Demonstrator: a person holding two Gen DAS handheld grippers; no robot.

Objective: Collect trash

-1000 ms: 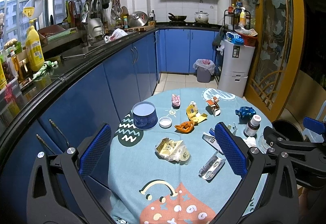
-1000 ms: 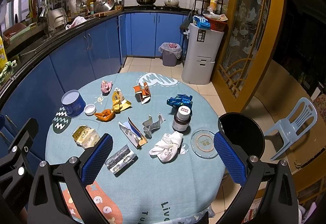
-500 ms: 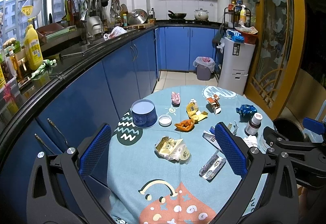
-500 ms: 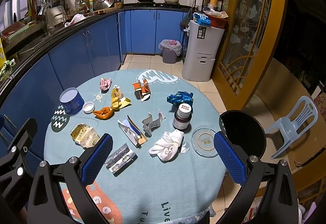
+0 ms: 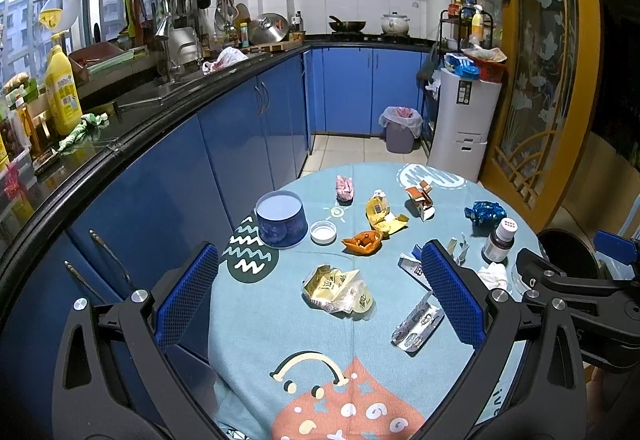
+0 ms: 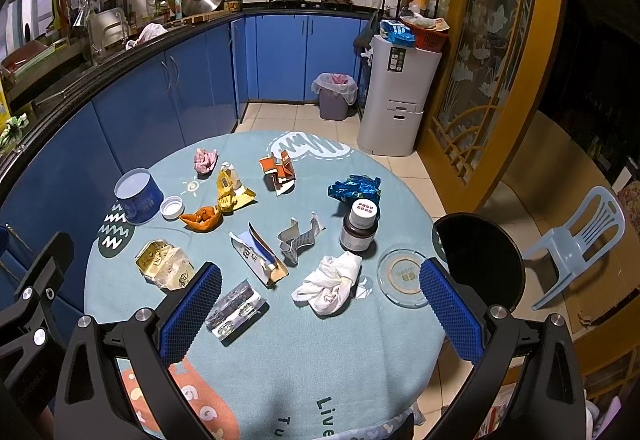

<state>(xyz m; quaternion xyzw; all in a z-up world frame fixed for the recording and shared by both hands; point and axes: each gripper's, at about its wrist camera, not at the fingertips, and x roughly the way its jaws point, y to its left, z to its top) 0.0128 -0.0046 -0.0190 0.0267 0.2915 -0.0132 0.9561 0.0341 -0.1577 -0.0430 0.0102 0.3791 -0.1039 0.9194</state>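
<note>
Several pieces of trash lie on the round table [image 6: 288, 352] with a light blue cloth. Among them are a crumpled gold wrapper [image 5: 338, 290] [image 6: 162, 268], a silver blister pack [image 5: 418, 324] [image 6: 236, 310], a white crumpled tissue [image 6: 330, 282], an orange peel [image 6: 202, 218], a yellow wrapper [image 6: 230, 190], a blue foil wrapper [image 6: 354, 189] and a pink wad [image 6: 205, 160]. My left gripper [image 5: 320, 292] hovers open above the near side of the table, over the gold wrapper. My right gripper [image 6: 320, 314] hovers open above the tissue and blister pack. Neither holds anything.
A blue tin [image 6: 138, 196], a white lid [image 6: 172, 207], a brown bottle [image 6: 359, 226] and a glass ashtray [image 6: 404, 276] also stand on the table. A black stool [image 6: 480, 260] is at its right edge. A lined bin [image 6: 335, 96] stands on the floor by the cabinets.
Both grippers have drifted slightly, the views shifting a little; both stay open and no trash has moved.
</note>
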